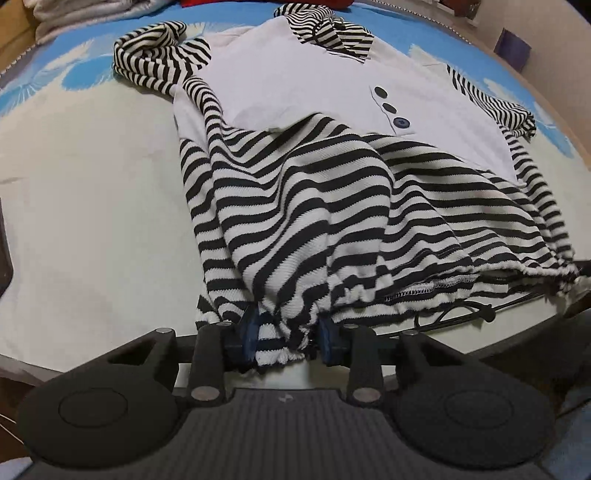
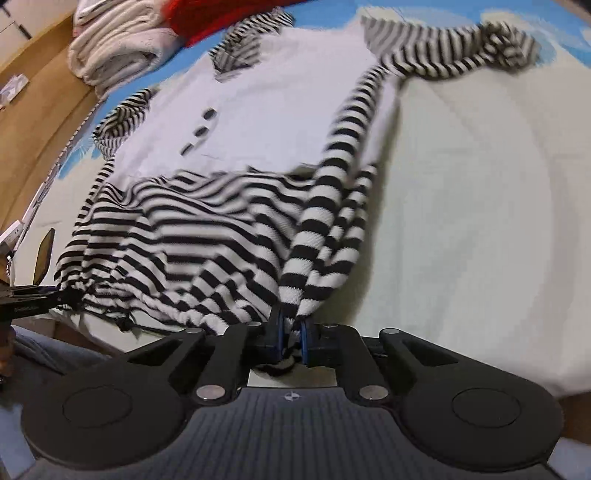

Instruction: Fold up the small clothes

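Note:
A small white top (image 1: pixel 295 81) with black-and-white striped sleeves, collar and skirt part lies face up on the bed; three dark buttons (image 1: pixel 388 108) run down its front. My left gripper (image 1: pixel 287 338) is shut on the gathered striped hem (image 1: pixel 280 347) at one bottom corner. My right gripper (image 2: pixel 290 339) is shut on the striped hem (image 2: pixel 291 295) at the other bottom corner, and it lifts the cloth slightly. The top also shows in the right wrist view (image 2: pixel 280 99). A black drawstring (image 1: pixel 465 308) hangs from the hem.
The bed cover (image 1: pixel 85 192) is cream with blue patches. Folded white clothes (image 2: pixel 114 55) and a red garment (image 2: pixel 207 18) lie at the far end. The wooden floor (image 2: pixel 33 96) is beyond the bed's left edge. The other gripper (image 2: pixel 26 299) shows at the left.

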The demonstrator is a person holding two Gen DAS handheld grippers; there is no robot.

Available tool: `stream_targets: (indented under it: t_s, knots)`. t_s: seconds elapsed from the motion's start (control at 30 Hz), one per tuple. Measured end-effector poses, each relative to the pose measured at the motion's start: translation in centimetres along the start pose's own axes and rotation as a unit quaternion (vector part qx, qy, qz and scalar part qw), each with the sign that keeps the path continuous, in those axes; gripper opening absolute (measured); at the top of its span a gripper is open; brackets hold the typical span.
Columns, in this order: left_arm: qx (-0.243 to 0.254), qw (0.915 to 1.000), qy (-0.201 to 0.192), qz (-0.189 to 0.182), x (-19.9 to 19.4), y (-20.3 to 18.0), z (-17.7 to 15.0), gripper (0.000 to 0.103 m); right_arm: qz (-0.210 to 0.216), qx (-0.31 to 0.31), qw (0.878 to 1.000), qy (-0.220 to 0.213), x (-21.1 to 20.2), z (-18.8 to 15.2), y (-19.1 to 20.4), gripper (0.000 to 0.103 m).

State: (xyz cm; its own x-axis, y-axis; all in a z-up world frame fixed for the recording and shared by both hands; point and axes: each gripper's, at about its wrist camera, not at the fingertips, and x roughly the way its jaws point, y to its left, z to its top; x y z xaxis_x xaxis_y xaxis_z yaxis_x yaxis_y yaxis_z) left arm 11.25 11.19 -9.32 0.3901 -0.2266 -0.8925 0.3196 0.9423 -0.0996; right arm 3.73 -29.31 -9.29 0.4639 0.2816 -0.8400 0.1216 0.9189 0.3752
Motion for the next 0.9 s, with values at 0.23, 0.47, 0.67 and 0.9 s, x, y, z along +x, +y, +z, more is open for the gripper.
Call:
stream_targets:
  t_s: [0.23, 0.47, 0.67, 0.9]
  knots:
    - [-0.017, 0.9954, -0.047, -0.082, -2.5, 0.5, 1.0, 0.103, -0.018, 0.019, 1.000, -0.005, 0.0, 0.6, -1.2, 0.052]
    - [-0.103, 0.9884, -0.080, -0.077, -2.1, 2.7, 3.2, 0.102, -0.066, -0.014, 0.986, -0.149, -3.2, 1.8, 0.1, 0.062]
    - [-0.047, 0.9978, -0.046, -0.002, 0.4, 0.3, 4.1, 0.087, 0.056, -0.147, 0.976, -0.148, -1.5, 1.4, 5.7, 0.038]
    - [-0.001, 0.9968, 0.000, 0.080, 2.0, -0.2, 2.5, 0.081, 0.079, -0.247, 0.963, -0.068, 3.5, 1.1, 11.6, 0.035]
